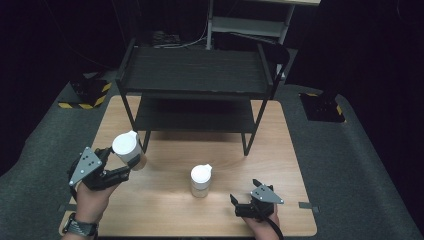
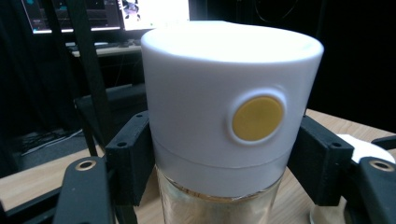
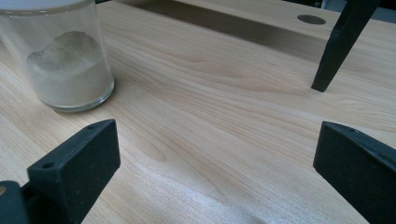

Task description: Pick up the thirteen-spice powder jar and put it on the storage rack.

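A glass jar with a tall white lid (image 1: 128, 148) is lifted off the table at the left, and my left gripper (image 1: 121, 162) is shut on it. Up close, the white lid carries a round yellow button (image 2: 257, 118), and both black pads (image 2: 130, 156) press the jar just below the lid. A second glass jar (image 1: 201, 181) with a white lid stands on the wooden table (image 1: 165, 210) near the middle; it holds pale powder (image 3: 70, 70). My right gripper (image 1: 246, 196) rests low at the front right, open, with bare wood between its jaws.
A black two-level metal rack (image 1: 195, 75) stands across the back half of the table, its front right leg (image 3: 338, 46) planted near my right gripper. Monitors and cables (image 2: 107, 18) sit beyond the table in the dark.
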{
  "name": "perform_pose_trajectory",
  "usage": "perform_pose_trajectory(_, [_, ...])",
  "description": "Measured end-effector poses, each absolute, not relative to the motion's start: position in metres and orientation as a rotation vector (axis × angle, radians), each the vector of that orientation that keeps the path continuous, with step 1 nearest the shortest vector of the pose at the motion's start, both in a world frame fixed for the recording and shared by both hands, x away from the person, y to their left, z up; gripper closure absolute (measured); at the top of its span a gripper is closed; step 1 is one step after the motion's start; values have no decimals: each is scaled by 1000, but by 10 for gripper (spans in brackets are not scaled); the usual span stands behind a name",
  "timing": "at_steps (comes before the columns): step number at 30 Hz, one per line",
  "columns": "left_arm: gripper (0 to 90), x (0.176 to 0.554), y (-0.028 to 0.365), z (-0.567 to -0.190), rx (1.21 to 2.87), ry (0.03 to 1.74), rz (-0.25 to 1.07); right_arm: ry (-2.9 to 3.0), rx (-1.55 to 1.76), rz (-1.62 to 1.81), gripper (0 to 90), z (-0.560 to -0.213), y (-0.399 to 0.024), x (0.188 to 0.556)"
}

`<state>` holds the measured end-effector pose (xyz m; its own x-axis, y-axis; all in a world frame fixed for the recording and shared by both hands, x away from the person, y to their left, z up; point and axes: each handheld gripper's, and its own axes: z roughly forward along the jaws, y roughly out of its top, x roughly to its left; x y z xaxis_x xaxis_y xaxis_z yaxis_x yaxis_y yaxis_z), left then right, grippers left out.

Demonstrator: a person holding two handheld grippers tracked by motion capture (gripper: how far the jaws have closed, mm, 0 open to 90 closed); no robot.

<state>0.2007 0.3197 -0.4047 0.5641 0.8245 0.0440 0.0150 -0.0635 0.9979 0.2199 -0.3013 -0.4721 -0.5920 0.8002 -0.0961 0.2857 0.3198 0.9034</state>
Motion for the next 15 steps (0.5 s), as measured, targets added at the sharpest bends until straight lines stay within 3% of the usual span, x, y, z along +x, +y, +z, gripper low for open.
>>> perform_pose_trajectory(15, [304, 208, 313, -376, 1460, 711, 777, 2043, 956, 1239, 0, -472, -301, 219])
